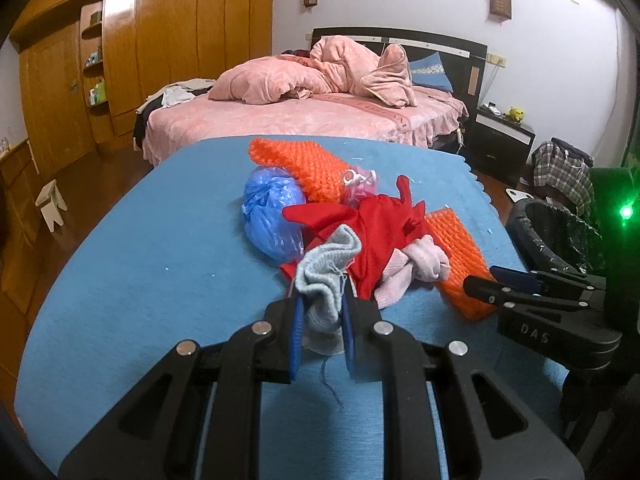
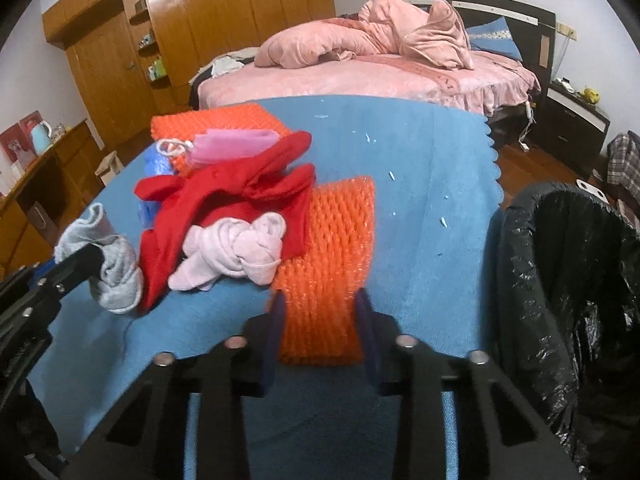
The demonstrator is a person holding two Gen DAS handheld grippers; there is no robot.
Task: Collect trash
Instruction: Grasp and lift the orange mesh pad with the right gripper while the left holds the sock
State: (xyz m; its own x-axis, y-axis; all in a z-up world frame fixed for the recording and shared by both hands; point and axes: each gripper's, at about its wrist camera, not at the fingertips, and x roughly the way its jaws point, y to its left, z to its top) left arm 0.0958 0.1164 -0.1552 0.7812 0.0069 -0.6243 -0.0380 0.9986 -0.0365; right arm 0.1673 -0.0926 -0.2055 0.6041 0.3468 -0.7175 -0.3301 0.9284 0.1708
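Left tongs clenched on grey sock, near front of pile on blue counter. Right tongs clamped around near end of orange foam net, lying flat on counter under red cloth and pink sock. Black-lined trash bin just beside counter, right.

The left gripper pointed forward and downward, its blue-padded fingers clamped on a grey sock, pressing both sides. The right gripper angled down too, its fingers drawn in against the near end of an orange foam net, squeezing it between the pads
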